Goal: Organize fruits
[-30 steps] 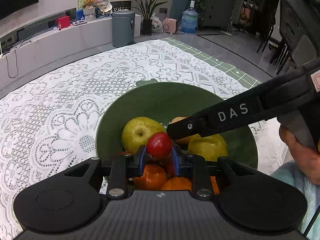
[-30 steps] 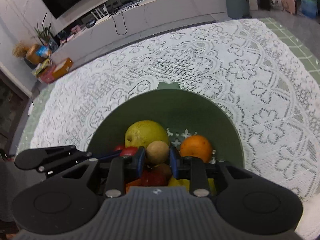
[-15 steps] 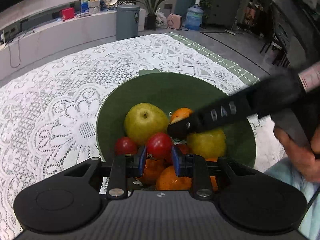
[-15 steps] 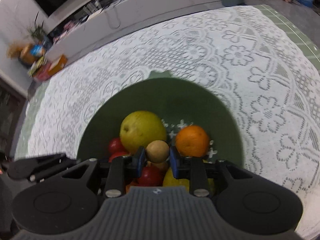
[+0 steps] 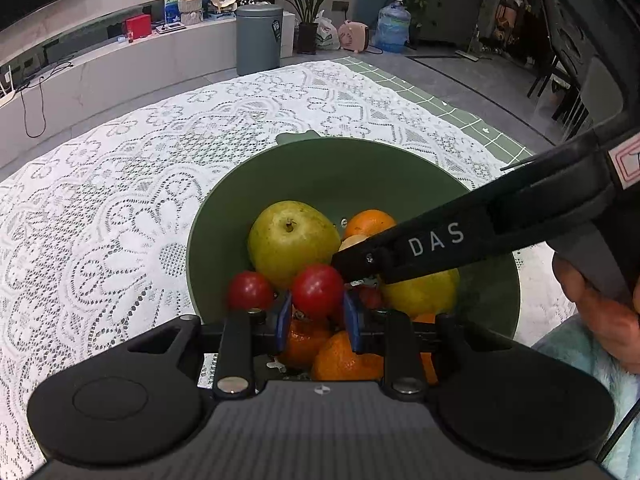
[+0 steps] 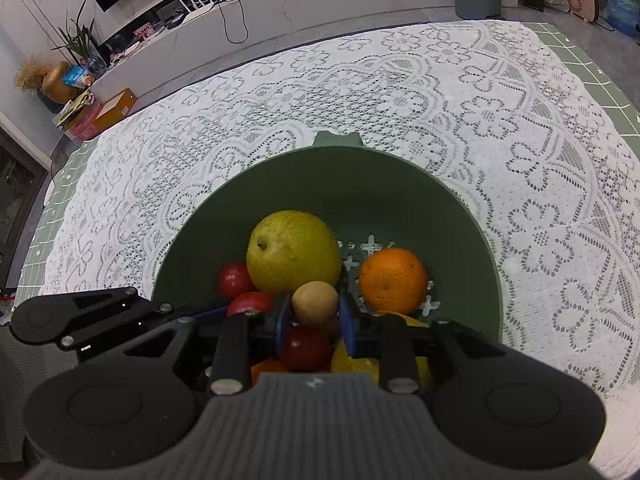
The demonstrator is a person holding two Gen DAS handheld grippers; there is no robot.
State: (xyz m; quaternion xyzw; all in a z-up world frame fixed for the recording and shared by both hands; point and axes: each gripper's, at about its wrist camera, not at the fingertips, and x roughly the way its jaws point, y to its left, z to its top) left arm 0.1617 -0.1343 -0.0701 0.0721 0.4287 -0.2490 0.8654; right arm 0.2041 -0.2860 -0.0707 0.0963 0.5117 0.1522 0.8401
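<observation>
Mid-sort above green bowl [image 5: 492, 312]. Left gripper [image 5: 318, 312] clamped on red tomato [image 5: 318, 290]; right gripper [image 6: 314, 318] clamped on tan fruit [image 6: 315, 303]. Next, probably: lift both clear.

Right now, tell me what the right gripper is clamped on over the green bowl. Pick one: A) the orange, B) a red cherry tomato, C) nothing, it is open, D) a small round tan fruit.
D: in the right wrist view the right gripper has its blue pads closed on a small tan fruit above the green bowl; the orange lies loose beside it, and the left gripper holds the red tomato.
</observation>
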